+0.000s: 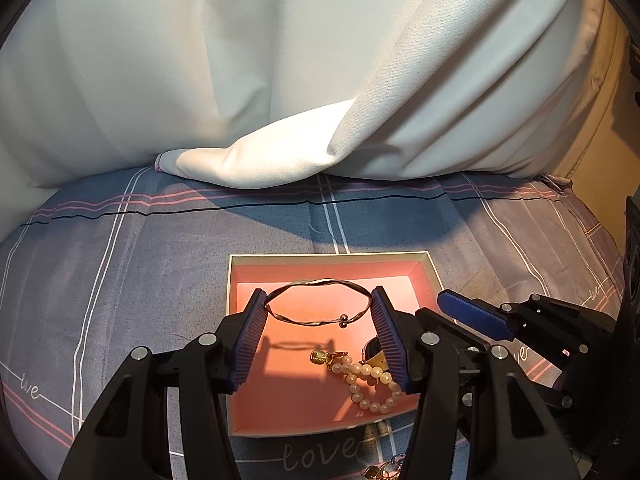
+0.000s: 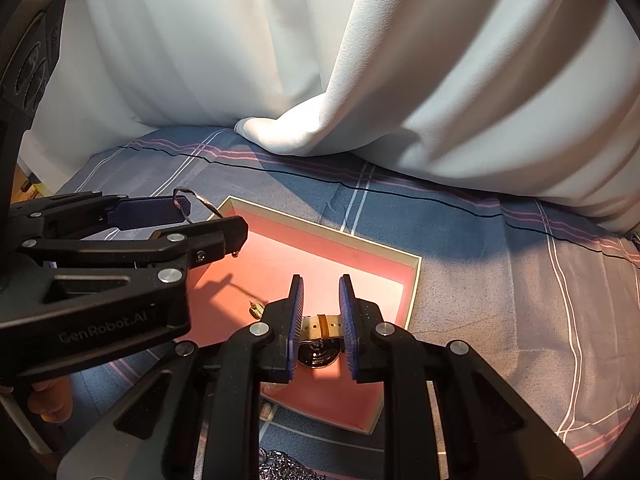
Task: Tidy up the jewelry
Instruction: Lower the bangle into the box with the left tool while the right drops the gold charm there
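Note:
An open box with a pink lining (image 1: 424, 258) (image 2: 416, 264) lies on the bed. My left gripper (image 1: 319, 305) is shut on a thin twisted bangle (image 1: 316, 283) and holds it above the box; the bangle also shows in the right wrist view (image 2: 196, 199). In the box lie a pearl bracelet (image 1: 366, 388) with a gold charm (image 1: 319, 357) and a watch with a tan strap (image 2: 320, 342). My right gripper (image 2: 321, 294) hovers over the watch, its jaws apart with nothing between them. It shows at the right in the left wrist view (image 1: 474, 314).
The bedsheet (image 1: 120, 280) is blue-grey plaid with "love" lettering. A white curtain (image 1: 280, 80) hangs behind and rests on the bed. More jewelry lies before the box: gold pieces (image 1: 384, 472) and a silver chain (image 2: 284, 468).

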`<control>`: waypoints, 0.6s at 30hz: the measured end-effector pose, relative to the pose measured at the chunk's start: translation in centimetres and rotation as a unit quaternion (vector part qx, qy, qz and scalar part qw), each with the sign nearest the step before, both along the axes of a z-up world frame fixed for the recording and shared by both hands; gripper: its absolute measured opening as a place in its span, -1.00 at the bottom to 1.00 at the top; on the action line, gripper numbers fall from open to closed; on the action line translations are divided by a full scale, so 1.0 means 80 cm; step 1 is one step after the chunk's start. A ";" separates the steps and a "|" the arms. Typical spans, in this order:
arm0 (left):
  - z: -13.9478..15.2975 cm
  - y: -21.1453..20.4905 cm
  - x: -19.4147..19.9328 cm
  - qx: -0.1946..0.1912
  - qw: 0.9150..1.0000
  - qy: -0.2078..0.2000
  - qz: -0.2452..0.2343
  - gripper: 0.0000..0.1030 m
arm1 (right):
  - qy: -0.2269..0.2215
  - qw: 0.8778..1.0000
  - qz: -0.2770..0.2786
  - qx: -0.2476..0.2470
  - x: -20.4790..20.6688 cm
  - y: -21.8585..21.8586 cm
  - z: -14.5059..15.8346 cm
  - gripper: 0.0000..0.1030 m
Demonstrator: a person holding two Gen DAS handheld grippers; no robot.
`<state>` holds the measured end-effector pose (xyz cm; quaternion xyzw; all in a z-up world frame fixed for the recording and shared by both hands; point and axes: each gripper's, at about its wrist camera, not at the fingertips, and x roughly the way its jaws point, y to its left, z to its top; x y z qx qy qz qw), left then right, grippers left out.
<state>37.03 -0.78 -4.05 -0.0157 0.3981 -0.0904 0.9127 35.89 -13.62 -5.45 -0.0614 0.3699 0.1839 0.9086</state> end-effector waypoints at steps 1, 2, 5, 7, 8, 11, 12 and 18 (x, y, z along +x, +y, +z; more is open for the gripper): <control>0.000 0.001 0.001 0.000 1.000 0.001 0.000 0.02 | 0.000 1.000 0.001 -0.001 0.001 0.001 0.000 -0.63; -0.001 0.001 0.002 -0.001 1.000 0.002 0.002 0.02 | 0.000 1.000 0.000 -0.001 0.001 0.001 0.000 -0.63; 0.000 0.003 0.003 -0.001 1.000 0.003 0.004 0.02 | 0.000 1.000 0.002 -0.003 0.003 0.002 0.000 -0.63; 0.000 0.003 0.005 -0.002 1.000 0.004 0.004 0.02 | 0.002 1.000 0.002 -0.003 0.004 0.003 0.000 -0.63; 0.000 0.003 0.006 -0.002 1.000 0.005 0.004 0.02 | 0.002 1.000 0.002 -0.004 0.004 0.003 -0.001 -0.63; -0.001 0.002 0.009 0.001 1.000 0.008 0.004 0.02 | 0.008 1.000 0.002 -0.005 0.007 0.005 -0.004 -0.63; -0.002 0.001 0.010 0.001 1.000 0.011 0.004 0.02 | 0.010 1.000 0.002 -0.008 0.008 0.005 -0.006 -0.63; -0.009 -0.008 0.025 0.007 1.000 0.026 0.004 0.03 | 0.023 1.000 -0.005 -0.013 0.020 0.007 -0.019 -0.63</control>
